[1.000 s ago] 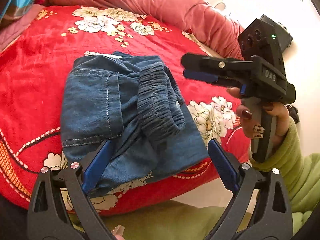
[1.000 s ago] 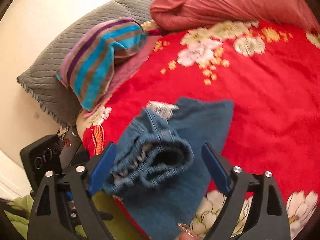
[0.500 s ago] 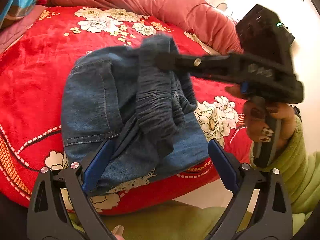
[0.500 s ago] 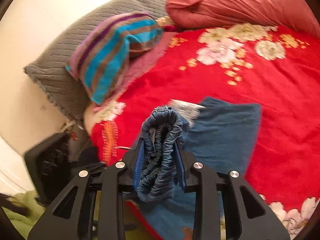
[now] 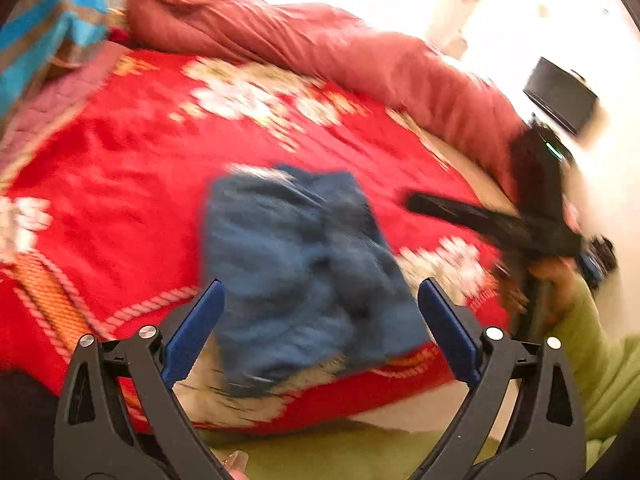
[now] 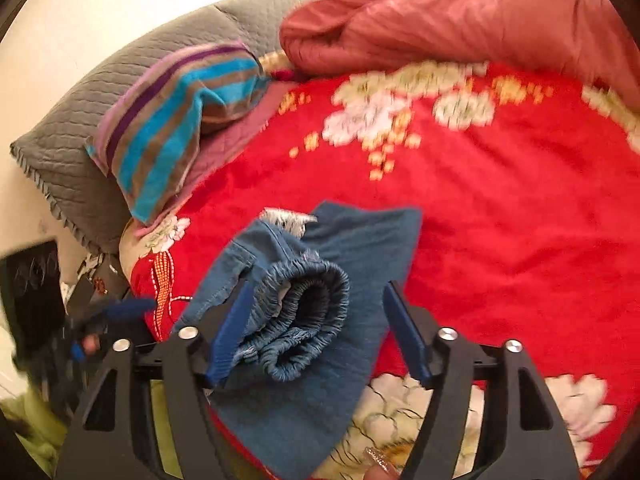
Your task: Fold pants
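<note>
The right gripper (image 6: 318,332), clamped on the gathered waistband half a second ago, is opening, its pads now clear of the fabric. The left gripper (image 5: 318,330) hangs wide open, empty. The pants (image 5: 296,272) lie folded at the bed's (image 5: 132,168) six o'clock edge, so the fold looks nearly finished.

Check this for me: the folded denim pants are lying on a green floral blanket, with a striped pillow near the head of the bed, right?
Not quite. The floral blanket is red, not green; the right wrist view shows it. The folded denim pants do lie on it, with the striped pillow near the head.
</note>
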A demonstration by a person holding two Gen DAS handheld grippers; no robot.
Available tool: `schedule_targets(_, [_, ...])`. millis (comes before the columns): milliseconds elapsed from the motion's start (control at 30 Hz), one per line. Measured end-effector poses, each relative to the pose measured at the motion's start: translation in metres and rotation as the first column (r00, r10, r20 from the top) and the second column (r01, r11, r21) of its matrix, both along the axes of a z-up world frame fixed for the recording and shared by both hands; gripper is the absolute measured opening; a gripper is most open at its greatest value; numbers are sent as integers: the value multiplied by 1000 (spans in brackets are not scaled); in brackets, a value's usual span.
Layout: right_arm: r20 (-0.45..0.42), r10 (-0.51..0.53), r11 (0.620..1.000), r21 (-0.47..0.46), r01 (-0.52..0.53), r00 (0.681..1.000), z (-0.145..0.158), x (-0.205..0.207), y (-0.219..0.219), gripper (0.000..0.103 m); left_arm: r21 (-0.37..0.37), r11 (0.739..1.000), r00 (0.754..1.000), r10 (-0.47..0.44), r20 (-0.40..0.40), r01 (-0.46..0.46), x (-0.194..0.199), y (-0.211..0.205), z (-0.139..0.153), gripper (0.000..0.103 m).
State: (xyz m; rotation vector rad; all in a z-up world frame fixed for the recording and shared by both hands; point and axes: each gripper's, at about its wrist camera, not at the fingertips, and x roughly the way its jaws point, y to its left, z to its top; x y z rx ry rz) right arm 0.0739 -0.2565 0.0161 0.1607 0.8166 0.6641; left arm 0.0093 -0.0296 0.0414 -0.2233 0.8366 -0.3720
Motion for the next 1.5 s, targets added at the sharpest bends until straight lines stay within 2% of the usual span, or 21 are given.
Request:
schedule_targets(133, [101,67,997,-40,-63,993,18,-29,3,71,44,993,993,114,-20,-113,14,27,2,90])
schedule_targets(167, [119,97,995,-50,-92,988,21,-36,6,71,47,991,991,130,-27,-129,20,32,0,87])
schedule_targets(267, [168,211,975,-106,-195,963,27,-63,26,70,77,988,989,137,-46,-134,36,34,-5,64])
schedule_targets(300, [178,250,965,-127,-229,952,27,-70,33,70,94,988,990,130,-61,-124,44,33,-8,61])
schedule_targets(400, [186,365,923,-198,-329,912,19,-90,63,59,105,989,989,115,-94,-105,61,28,-18,54])
schedule_targets(467, [177,409,899,-244,-363,895,7,-97,82,58,110,989,988,108,-106,-96,69,25,-24,54])
schedule_targets(533, [165,451,868,-307,-389,877,-6,-101,100,51,113,990,987,102,-124,-89,79,21,-29,54])
schedule_targets(633, [196,510,816,-420,-398,838,-16,-109,124,44,151,987,987,78,-138,-57,89,13,-36,54])
schedule_targets(733, [215,546,768,-514,-382,810,-23,-107,142,44,208,977,986,75,-147,-44,95,7,-43,54])
schedule_targets(833, [226,597,726,-560,-399,770,-29,-99,155,45,220,975,983,76,-164,-38,103,6,-52,54])
schedule_targets(867, [222,604,720,-563,-406,765,-32,-97,157,44,220,975,983,76,-166,-38,104,5,-53,54])
schedule_targets(900, [204,620,714,-548,-436,758,-35,-93,159,38,224,974,983,77,-168,-38,105,4,-55,54])
schedule_targets(933, [156,645,708,-491,-508,748,-38,-87,158,11,227,973,983,76,-168,-36,106,4,-57,54])
schedule_targets(1000, [126,655,709,-443,-549,745,-37,-87,152,7,224,974,983,74,-171,-34,108,3,-59,54])
schedule_targets(1100, [128,663,709,-424,-564,738,-32,-94,137,5,209,977,983,72,-167,-36,107,5,-60,55])
schedule_targets(1233, [85,645,696,-474,-539,759,-64,-92,134,5,189,981,985,75,-157,-44,107,5,-63,56])
schedule_targets(1333, [85,616,733,-426,-530,783,-69,-90,133,8,173,983,986,82,-148,-56,103,7,-61,57])
schedule_targets(1500, [85,591,752,-419,-509,802,-66,-92,132,9,195,979,989,81,-120,-56,99,4,-56,57])
